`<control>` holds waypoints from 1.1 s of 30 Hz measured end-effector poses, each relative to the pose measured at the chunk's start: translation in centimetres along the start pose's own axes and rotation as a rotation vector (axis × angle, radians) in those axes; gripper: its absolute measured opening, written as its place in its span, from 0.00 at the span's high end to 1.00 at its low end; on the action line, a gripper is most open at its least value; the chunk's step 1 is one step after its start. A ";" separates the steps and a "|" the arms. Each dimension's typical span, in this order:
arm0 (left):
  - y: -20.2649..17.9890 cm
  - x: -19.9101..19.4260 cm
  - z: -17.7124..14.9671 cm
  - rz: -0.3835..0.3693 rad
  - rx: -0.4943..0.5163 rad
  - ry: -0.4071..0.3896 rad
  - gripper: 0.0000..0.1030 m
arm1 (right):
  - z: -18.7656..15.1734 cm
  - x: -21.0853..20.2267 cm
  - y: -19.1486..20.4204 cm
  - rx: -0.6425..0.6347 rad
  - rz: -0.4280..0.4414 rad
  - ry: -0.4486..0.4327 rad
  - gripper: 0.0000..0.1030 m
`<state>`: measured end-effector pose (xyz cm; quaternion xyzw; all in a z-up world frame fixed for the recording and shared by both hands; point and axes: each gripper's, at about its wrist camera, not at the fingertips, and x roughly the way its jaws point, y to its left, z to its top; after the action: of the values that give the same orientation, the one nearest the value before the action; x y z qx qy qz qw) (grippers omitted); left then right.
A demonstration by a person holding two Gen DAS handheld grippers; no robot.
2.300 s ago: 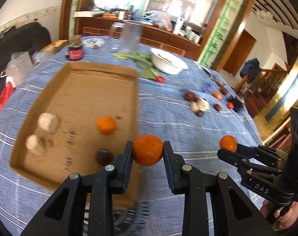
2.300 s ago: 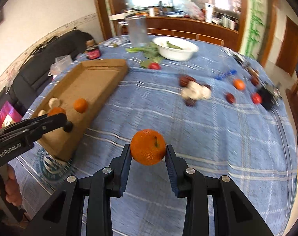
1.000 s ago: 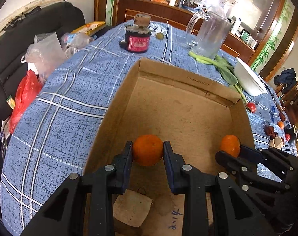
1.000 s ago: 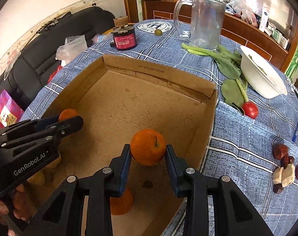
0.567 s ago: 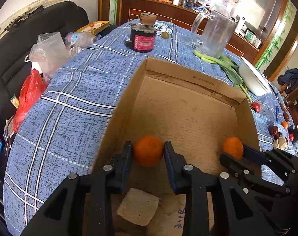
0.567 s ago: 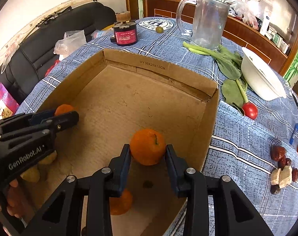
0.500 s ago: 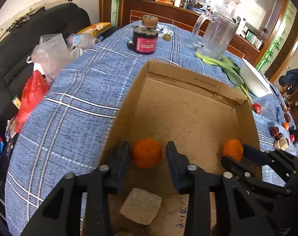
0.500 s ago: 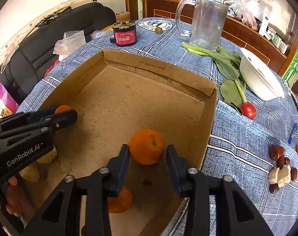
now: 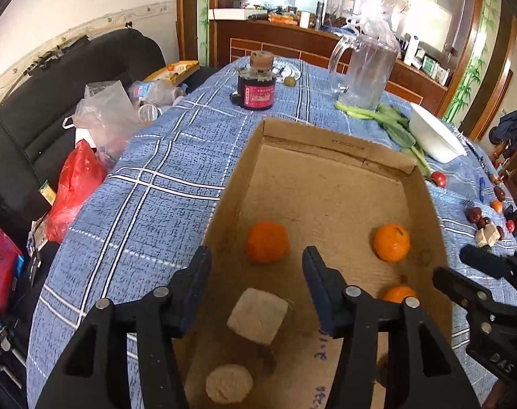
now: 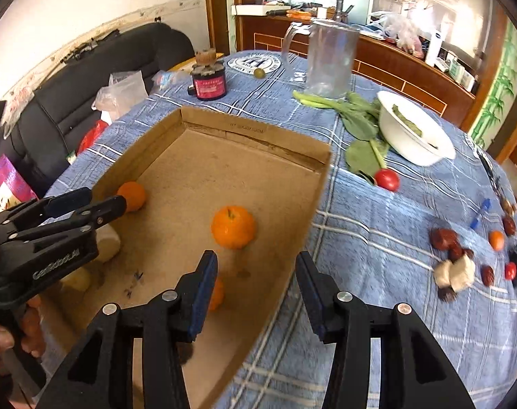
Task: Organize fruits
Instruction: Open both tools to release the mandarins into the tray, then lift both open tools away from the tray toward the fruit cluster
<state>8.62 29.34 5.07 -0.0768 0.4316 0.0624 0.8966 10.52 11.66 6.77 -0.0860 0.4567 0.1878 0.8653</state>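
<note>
Both oranges lie released in the cardboard box

The left gripper [image 9: 256, 266] and right gripper [image 10: 256, 272], jaws just opened with nothing between them, hover over the cardboard box [image 9: 330, 143]; one orange [image 9: 267, 242] sits beyond the left fingertips, another orange [image 10: 233, 226] beyond the right.

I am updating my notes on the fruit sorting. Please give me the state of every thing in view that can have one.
left gripper: open, fingers empty, jaws have just been opening
right gripper: open, fingers empty
cardboard box: open-topped, holding three oranges
orange nearest left gripper: released, resting on box floor
glass pitcher: upright, looks empty
dark jar: upright, corked
white bowl: upright
</note>
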 end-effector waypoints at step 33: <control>-20.8 -7.1 -7.3 0.028 0.083 -0.036 0.28 | -14.1 -9.7 -20.3 0.205 0.065 -0.038 0.41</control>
<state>2.34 7.17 7.88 -0.0327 0.4189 0.0583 0.9056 3.05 -13.80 6.31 0.0216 0.4595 0.1698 0.8715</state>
